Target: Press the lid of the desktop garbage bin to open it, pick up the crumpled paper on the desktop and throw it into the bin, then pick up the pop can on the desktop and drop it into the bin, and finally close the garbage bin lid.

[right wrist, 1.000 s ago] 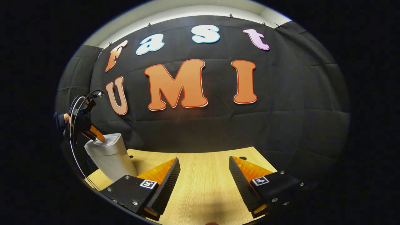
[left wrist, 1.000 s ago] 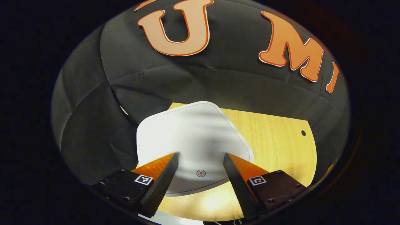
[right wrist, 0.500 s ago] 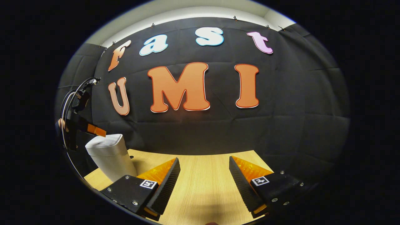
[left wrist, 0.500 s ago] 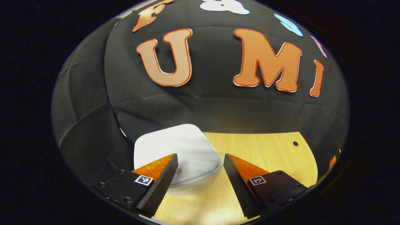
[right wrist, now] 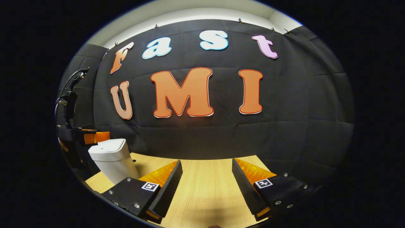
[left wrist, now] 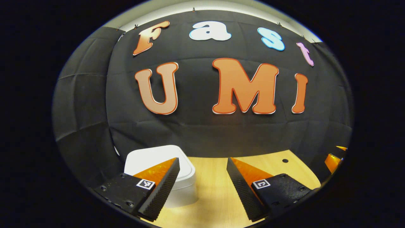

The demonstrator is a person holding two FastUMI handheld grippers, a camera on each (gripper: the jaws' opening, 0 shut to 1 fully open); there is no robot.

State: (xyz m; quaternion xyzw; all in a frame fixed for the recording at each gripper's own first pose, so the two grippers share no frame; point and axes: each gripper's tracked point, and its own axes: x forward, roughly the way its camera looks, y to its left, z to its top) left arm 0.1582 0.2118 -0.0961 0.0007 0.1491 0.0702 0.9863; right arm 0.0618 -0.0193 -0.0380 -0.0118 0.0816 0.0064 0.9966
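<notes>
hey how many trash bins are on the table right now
1. A white bin with its lid down stands at the table's back left corner, by the left gripper. Anything nearer than the grippers' fingers could be hidden.

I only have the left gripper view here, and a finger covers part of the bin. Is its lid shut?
Observer: From the right gripper view, the bin shows side-on and its lid lies flat, shut.
Operator: Where is the left hand-held gripper?
Observer: The left hand-held gripper is level, just above the lid; contact unclear.
Operator: And the right one?
Observer: The right hand-held gripper is open, empty, above bare table.
</notes>
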